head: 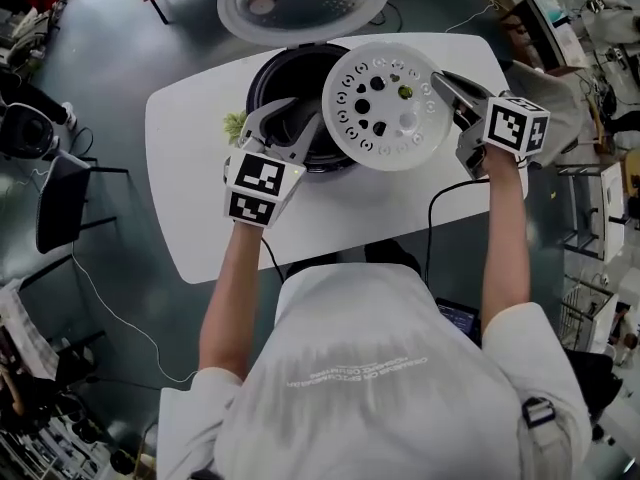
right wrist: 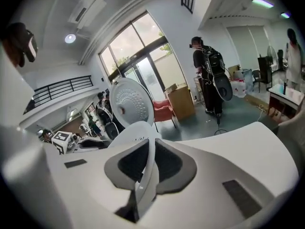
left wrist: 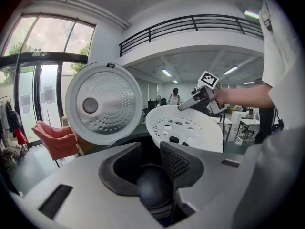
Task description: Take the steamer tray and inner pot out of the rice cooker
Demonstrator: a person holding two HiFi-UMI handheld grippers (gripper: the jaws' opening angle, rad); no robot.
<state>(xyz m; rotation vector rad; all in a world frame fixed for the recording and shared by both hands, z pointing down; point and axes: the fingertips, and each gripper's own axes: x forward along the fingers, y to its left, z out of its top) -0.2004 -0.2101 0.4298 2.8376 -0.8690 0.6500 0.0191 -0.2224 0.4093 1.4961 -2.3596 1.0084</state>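
Note:
The white steamer tray (head: 385,103) with round holes hangs tilted above the right half of the open rice cooker (head: 262,80). My right gripper (head: 447,88) is shut on its right edge; in the right gripper view the thin tray rim (right wrist: 143,147) runs between the jaws of that gripper (right wrist: 151,152). The dark inner pot (head: 292,103) sits in the cooker. My left gripper (head: 285,126) is open at the cooker's near-left rim, one finger outside the wall and one inside. In the left gripper view the tray (left wrist: 183,128) and the right gripper (left wrist: 191,103) lie beyond the jaws of the left gripper (left wrist: 150,149).
The cooker's lid (head: 300,0) stands open at the back, also seen as the lid (left wrist: 102,101). The cooker stands on a white table (head: 195,183) with a small green thing (head: 235,125) at its left. A black cable (head: 432,208) runs off the front edge. A dark chair (head: 60,203) is on the left.

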